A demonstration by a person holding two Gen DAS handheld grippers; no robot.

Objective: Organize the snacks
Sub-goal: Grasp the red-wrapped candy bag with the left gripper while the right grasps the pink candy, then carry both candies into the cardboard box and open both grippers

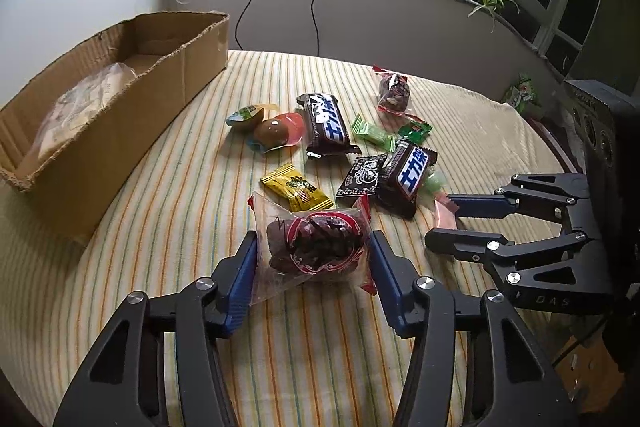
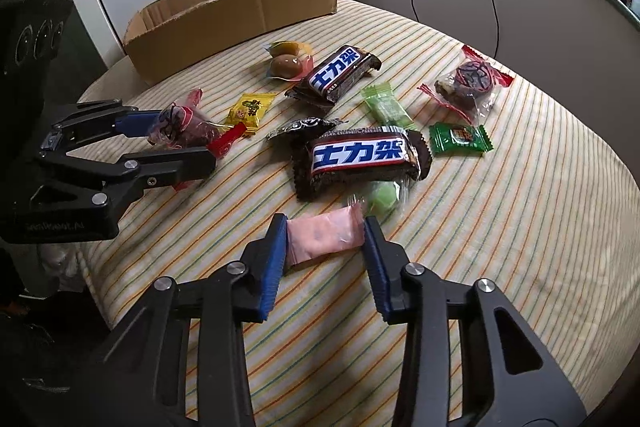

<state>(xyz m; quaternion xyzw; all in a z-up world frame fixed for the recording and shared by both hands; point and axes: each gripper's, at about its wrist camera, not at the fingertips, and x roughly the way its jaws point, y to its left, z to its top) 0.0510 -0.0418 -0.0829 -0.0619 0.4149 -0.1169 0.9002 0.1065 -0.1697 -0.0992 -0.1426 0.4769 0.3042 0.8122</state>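
Snacks: a loose scatter of wrapped sweets and two chocolate bars [image 2: 352,153] on the striped cloth of the round bench [image 2: 520,227], none of the scattered ones yet in the cardboard box [image 1: 132,99].
Left tool [image 1: 314,247]: blue pads set against both sides of a clear red-edged packet of dark cake [image 1: 316,247], pinching it; the packet rests on the cloth.
Right tool [image 2: 325,239]: pads closed against the two short ends of a pink wrapped sweet [image 2: 326,237], so its long axis runs straight across the jaws.
Pink sweet's place: near edge of the pile, just in front of the nearer chocolate bar, a pale green sweet [image 2: 382,197] touching its far corner.
Box: at the far left of the bench, well apart from both tools; one pale bag [image 1: 76,107] already lies inside.
Deciding relation: the box lies ahead and to the left of the left tool, nearer to it than to the right tool.
Judgement: both grips look ready to lift; the left should carry first, the right cross behind it.
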